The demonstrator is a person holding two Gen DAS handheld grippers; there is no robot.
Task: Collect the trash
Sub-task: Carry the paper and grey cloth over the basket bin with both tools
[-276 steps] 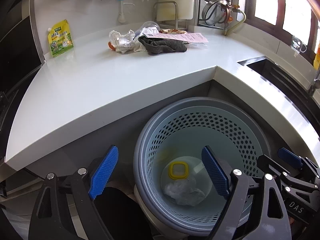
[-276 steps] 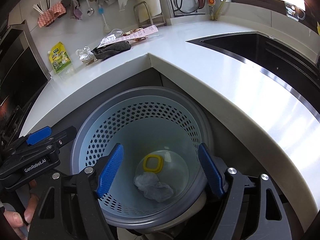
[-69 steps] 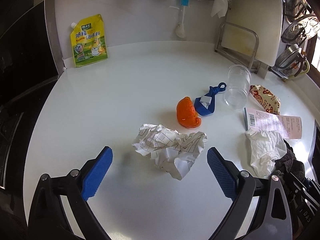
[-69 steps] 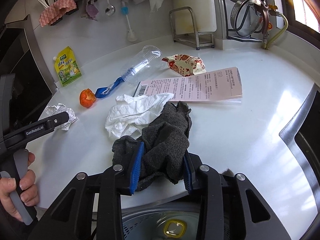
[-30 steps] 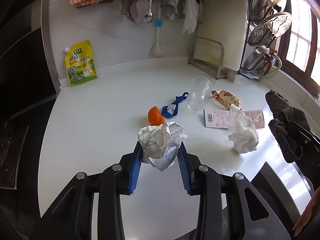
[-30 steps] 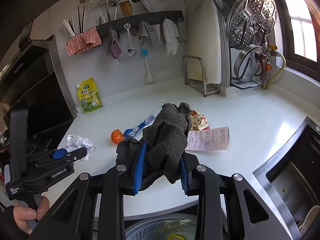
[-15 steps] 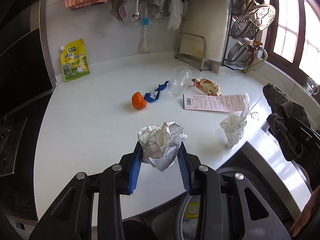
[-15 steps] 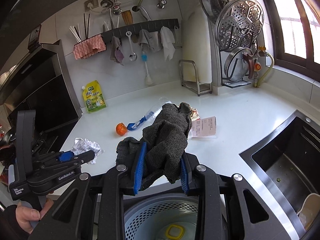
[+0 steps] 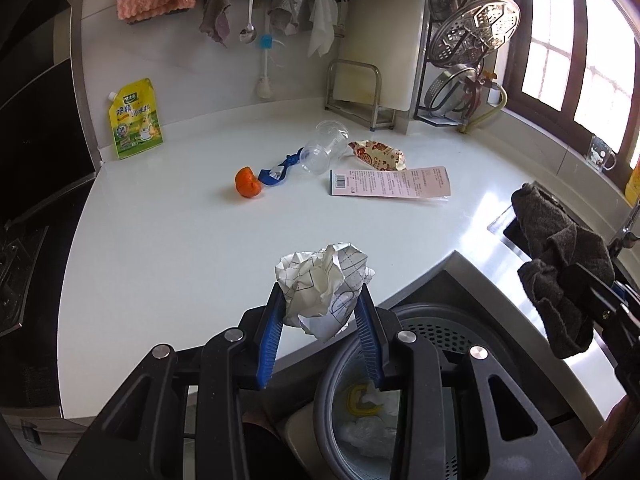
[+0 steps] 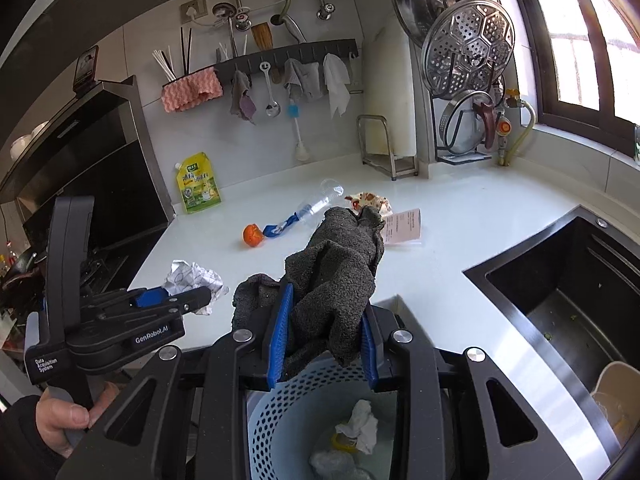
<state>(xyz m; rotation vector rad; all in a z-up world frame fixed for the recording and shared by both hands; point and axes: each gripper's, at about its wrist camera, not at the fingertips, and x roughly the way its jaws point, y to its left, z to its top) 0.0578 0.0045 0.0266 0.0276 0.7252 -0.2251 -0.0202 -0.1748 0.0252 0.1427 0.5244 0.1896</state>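
Note:
My left gripper is shut on a crumpled ball of printed paper, held over the counter's front edge beside the grey-blue perforated bin. My right gripper is shut on a dark grey cloth and holds it above the bin. The cloth also shows at the right of the left wrist view. In the bin lie a white tissue, a yellow ring lid and clear plastic. On the counter remain an orange peel, a blue strip, a clear cup, a snack wrapper and a receipt.
A yellow-green pouch leans on the back wall. A rack with a cutting board and pot lids stands at the back right. A dark sink lies to the right, a stove to the left.
Both grippers have drawn back from the counter toward the bin with their loads. The white tissue that stood at the counter's edge now lies in the bin.

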